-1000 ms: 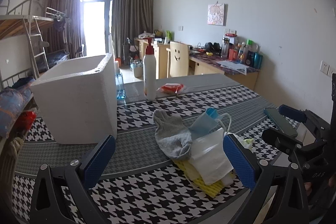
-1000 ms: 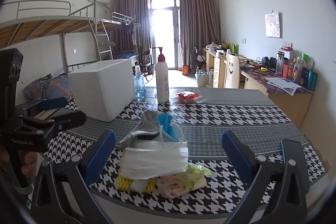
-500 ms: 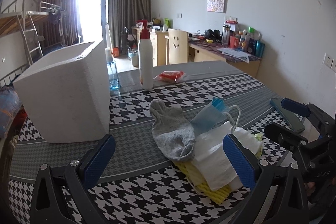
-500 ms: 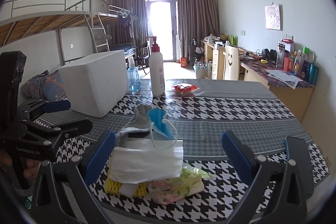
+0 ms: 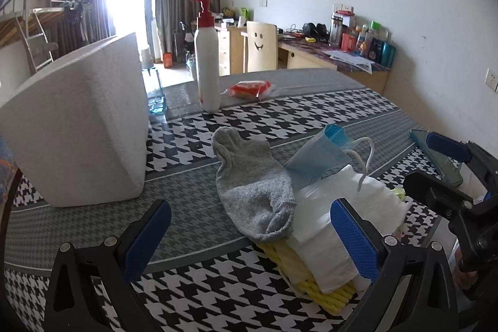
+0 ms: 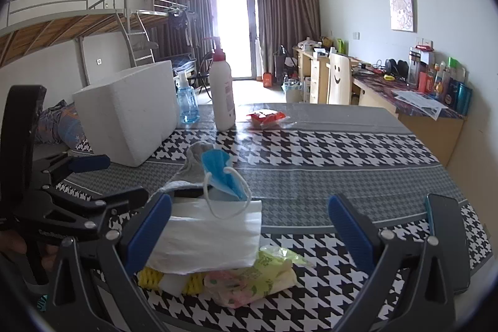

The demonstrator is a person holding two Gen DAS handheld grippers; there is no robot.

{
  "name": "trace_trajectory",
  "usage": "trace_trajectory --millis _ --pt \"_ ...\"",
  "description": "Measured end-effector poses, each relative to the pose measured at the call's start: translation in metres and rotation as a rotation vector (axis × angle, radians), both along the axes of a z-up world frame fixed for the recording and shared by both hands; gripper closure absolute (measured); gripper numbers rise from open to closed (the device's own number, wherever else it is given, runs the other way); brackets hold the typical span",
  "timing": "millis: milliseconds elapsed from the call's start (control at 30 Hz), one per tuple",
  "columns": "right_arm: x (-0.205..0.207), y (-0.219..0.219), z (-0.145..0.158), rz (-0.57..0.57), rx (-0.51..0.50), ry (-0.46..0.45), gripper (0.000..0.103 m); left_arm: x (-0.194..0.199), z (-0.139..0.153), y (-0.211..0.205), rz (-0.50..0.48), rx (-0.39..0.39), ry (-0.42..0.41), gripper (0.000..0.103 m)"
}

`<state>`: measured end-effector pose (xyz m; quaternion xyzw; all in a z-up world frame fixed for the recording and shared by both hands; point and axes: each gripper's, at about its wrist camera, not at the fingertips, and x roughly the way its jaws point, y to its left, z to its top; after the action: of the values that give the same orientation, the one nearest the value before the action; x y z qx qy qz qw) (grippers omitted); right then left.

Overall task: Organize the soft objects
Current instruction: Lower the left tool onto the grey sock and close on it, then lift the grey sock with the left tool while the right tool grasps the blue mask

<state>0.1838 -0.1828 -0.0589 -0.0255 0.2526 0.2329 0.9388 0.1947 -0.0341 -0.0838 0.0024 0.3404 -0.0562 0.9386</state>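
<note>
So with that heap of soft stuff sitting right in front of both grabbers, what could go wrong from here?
The grey sock, blue face mask and white tissue pack overlap in one pile, so closing the open left gripper might snag several at once. The mask's ear loop drapes over the tissue pack and could drag it along. The yellow sponge lies near the table's front edge and might get pushed off.
</note>
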Motion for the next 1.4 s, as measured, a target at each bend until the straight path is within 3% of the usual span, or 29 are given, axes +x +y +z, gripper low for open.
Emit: trace_trajectory --millis 200,533,800,1167,1400 --pt "0.008 0.002 -0.001 0.001 -0.008 0.012 0.001 0.013 -0.006 0.001 0.009 -0.005 0.026 0.002" --pt "0.020 0.009 -0.007 0.023 -0.006 0.047 0.001 0.027 -0.017 -0.007 -0.033 0.020 0.066 0.017" --pt "0.027 0.010 -0.008 0.029 -0.005 0.070 0.001 0.038 -0.029 -0.005 -0.064 0.008 0.123 0.040" --pt "0.034 0.023 -0.017 0.078 -0.029 0.115 0.001 0.035 -0.029 -0.006 -0.115 -0.053 0.105 0.073" --pt "0.043 0.030 -0.011 0.119 -0.002 0.135 0.001 0.038 -0.033 0.003 -0.101 -0.099 0.119 0.087"
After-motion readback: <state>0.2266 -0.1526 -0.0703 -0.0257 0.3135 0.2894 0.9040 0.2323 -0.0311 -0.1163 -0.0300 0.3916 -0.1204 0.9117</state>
